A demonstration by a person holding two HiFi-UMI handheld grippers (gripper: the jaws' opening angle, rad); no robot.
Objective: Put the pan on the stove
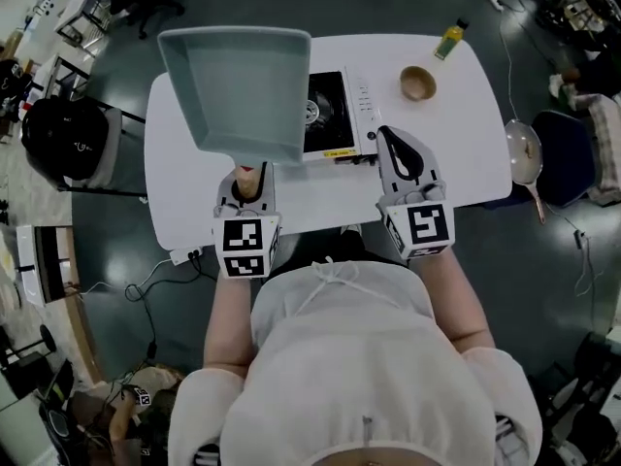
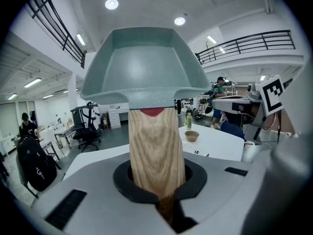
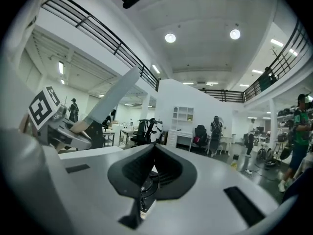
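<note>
the left gripper is clenched on the wooden handle of the grey-green pan, holding it raised over the white bench, its body covering the left edge of the stove; the right gripper is closed on nothing, just beside the stove's right end. a small bowl and a bottle stand farther back.

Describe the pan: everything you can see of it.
The pan is squarish, deep and grey-green, seemingly coated metal, with sloping walls and rounded corners. It is empty. A light wooden handle joins it below a small red piece. The left tool is shut on that handle, and nothing else touches the pan. It is held up off the white table, open side tipped toward the person. In the head view it covers the stove's left edge.
</note>
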